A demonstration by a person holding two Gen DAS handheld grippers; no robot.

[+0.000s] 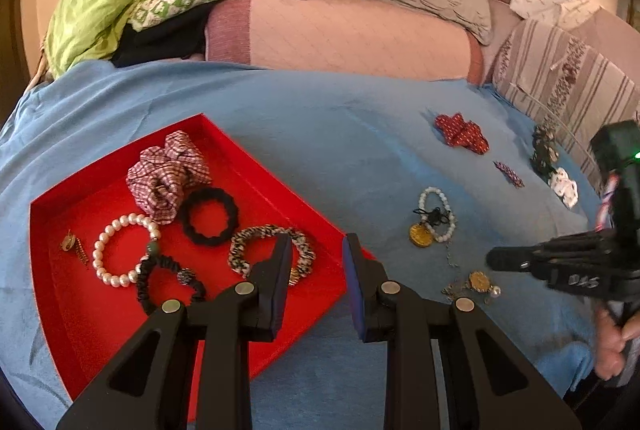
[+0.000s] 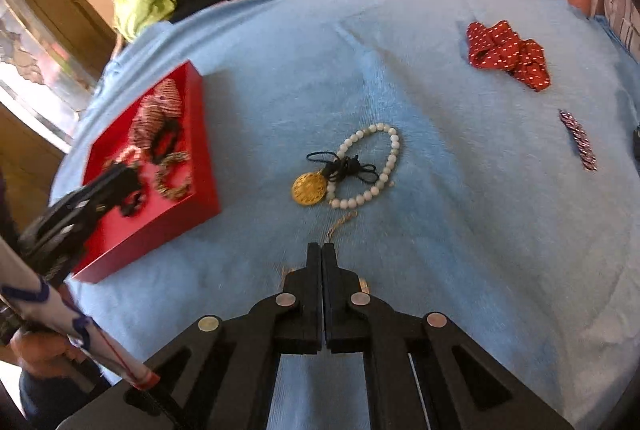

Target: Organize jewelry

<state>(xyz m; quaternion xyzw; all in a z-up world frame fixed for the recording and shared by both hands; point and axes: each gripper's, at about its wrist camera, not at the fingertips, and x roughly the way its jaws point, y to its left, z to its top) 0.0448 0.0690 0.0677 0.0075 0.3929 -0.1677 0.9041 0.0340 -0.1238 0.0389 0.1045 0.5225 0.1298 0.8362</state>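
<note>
While the left tongs (image 1: 318,250) hang part-open over the red tray's (image 1: 264,166) corner, the right tongs (image 2: 322,254) are closed beside it near a gold chain (image 2: 340,224), likely gripping nothing yet.

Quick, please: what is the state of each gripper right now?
Left gripper: open, holding nothing, above the red tray.
Right gripper: shut; whether it pinches the thin chain cannot be told.

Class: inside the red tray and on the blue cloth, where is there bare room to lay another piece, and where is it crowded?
Red tray: bare floor at its near corner, below the pearl bracelet; its middle is crowded. Blue cloth: bare between tray and white bead bracelet, and beyond toward the red bow.
</note>
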